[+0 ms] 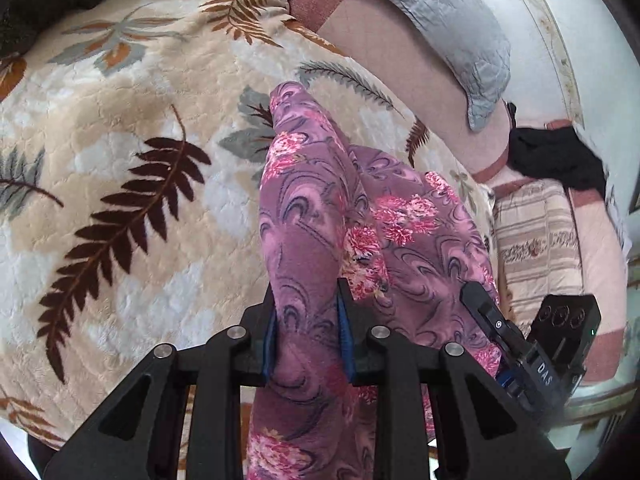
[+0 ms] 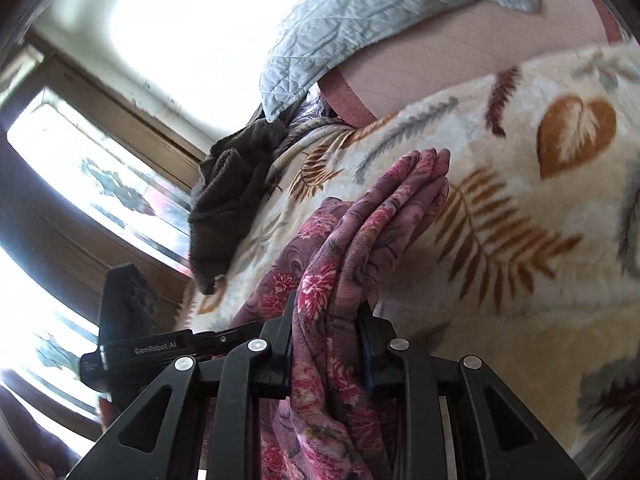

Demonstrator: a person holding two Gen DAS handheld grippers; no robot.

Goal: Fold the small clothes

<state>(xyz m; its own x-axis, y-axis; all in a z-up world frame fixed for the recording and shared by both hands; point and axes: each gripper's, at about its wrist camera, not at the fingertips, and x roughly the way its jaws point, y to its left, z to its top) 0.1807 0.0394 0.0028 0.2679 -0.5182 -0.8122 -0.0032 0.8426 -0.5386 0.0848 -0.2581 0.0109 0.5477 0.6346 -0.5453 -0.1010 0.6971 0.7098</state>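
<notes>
A purple garment with pink flowers (image 1: 316,216) hangs in the air over a cream leaf-print blanket (image 1: 132,128). My left gripper (image 1: 306,312) is shut on a bunched part of it, cloth between the blue pads. My right gripper (image 2: 328,320) is shut on another bunched part of the same garment (image 2: 376,216). The right gripper also shows in the left wrist view (image 1: 516,344), close at the right, and the left gripper shows in the right wrist view (image 2: 168,350) at the left. The garment's free end points away from both grippers.
A grey quilted cover (image 1: 452,28) lies over a pink bolster (image 1: 404,80) at the far edge of the bed. A dark cloth (image 2: 232,200) lies on the blanket's edge. A black cloth (image 1: 556,156) and a striped quilt (image 1: 536,248) lie to the right. A window (image 2: 100,192) stands beyond.
</notes>
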